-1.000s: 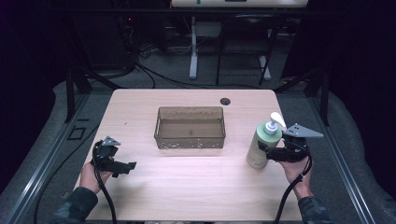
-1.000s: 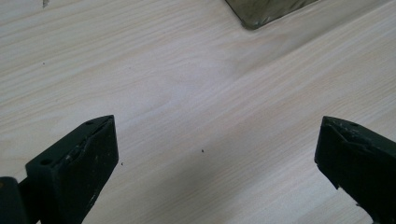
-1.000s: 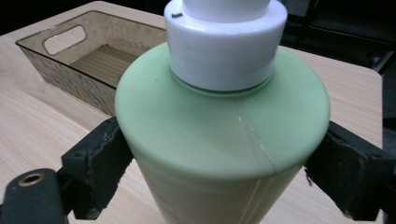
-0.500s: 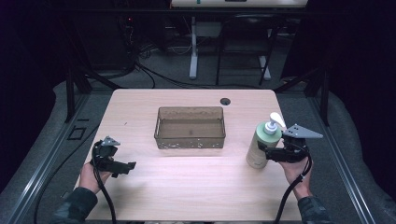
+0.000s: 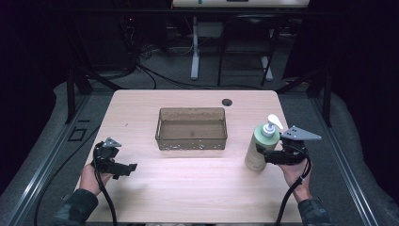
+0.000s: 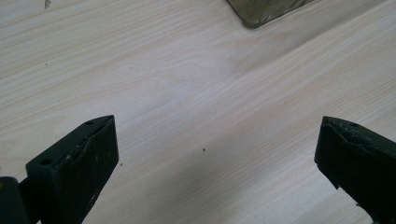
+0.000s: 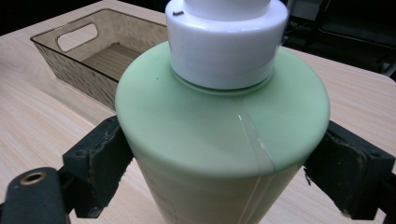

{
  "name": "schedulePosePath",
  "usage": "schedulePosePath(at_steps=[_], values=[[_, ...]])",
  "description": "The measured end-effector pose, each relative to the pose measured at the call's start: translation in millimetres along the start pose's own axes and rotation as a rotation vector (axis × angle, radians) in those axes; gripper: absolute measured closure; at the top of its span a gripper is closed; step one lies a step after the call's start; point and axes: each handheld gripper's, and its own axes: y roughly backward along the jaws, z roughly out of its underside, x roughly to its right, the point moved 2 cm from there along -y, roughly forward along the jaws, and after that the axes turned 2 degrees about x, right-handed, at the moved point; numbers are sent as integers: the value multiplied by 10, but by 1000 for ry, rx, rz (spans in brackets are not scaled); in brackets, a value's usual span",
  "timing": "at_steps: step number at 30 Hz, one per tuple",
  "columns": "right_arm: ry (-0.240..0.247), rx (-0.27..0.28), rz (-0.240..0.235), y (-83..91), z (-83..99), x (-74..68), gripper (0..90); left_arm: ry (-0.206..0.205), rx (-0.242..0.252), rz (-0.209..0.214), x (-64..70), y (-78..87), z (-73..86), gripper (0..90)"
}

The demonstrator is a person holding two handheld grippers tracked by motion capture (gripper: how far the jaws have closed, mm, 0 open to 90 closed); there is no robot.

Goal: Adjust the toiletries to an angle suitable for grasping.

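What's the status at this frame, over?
Left gripper open, over bare table. Right gripper shut on green pump bottle, upright. Empty bin mid-table, path unobstructed.

Light is falling from overhead on the table, leaving the room behind sitting nearly black; the high view is looking soft and grainy; a pale sheen is showing on the wood in the left gripper view; the bottle is sitting evenly lit, its white cap glaring slightly; the tray behind is staying fairly sharp.
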Motion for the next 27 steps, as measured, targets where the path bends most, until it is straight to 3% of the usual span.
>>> schedulePosePath(at_steps=[6,27], values=[[10,-2,-20,-26,-13,-64,119,-19,-21,-3,17,-10,-1,1],[50,-5,-94,-135,-63,-292,120,-31,-15,0,38,1,-1,3]])
